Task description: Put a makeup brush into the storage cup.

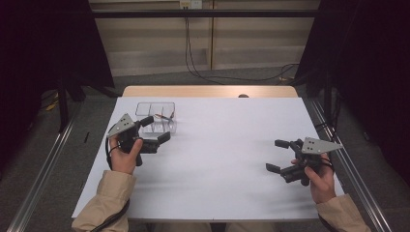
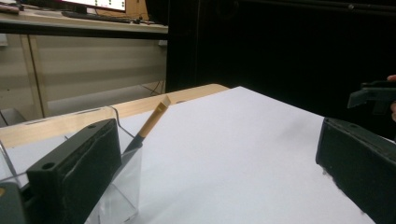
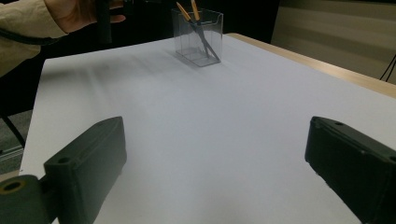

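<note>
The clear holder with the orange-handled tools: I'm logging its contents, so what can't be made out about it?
- High view: the tools are too small to count or identify inside the clear holder.
- Left gripper view: the left gripper's near finger hides most of the holder; one tool handle shows.
- Right gripper view: the tools' tips are blurred, so their type is unclear.

I can read no text, label, brand or number anywhere. The monitor [image 2: 93, 4] at about eleven o'clock in my left gripper view shows small bright marks, too blurred to make out. The small plate [image 1: 190, 4] on the far wall at twelve o'clock in the high view is illegible as well.
</note>
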`<state>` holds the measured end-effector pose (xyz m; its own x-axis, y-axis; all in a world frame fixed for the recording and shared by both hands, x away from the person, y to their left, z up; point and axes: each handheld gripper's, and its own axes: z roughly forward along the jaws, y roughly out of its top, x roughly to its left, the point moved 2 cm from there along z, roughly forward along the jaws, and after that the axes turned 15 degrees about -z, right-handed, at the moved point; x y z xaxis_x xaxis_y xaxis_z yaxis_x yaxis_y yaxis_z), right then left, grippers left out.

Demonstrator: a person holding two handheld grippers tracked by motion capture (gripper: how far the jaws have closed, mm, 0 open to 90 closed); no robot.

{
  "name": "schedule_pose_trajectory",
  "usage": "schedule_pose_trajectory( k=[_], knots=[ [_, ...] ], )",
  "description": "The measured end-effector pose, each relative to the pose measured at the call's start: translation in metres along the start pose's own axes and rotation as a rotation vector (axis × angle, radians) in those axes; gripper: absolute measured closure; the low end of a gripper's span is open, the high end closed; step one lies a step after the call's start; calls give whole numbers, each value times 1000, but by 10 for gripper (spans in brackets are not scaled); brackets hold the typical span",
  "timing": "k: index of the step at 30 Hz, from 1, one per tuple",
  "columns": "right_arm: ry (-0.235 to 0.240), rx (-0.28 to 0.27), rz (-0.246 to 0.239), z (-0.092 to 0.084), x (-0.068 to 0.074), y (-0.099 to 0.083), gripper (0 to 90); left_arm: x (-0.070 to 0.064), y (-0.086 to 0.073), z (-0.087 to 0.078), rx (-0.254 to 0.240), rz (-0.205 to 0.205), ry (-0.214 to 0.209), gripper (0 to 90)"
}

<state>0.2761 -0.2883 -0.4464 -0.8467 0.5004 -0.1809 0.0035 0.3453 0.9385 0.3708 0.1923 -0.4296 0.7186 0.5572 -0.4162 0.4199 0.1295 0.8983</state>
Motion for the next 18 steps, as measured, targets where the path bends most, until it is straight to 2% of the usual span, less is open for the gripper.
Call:
schedule_pose_trajectory(
  k=[18],
  knots=[
    [-3, -3, 3, 0, 0, 0, 46, -10, -5, -12, 5, 20, -42, 0]
  ],
)
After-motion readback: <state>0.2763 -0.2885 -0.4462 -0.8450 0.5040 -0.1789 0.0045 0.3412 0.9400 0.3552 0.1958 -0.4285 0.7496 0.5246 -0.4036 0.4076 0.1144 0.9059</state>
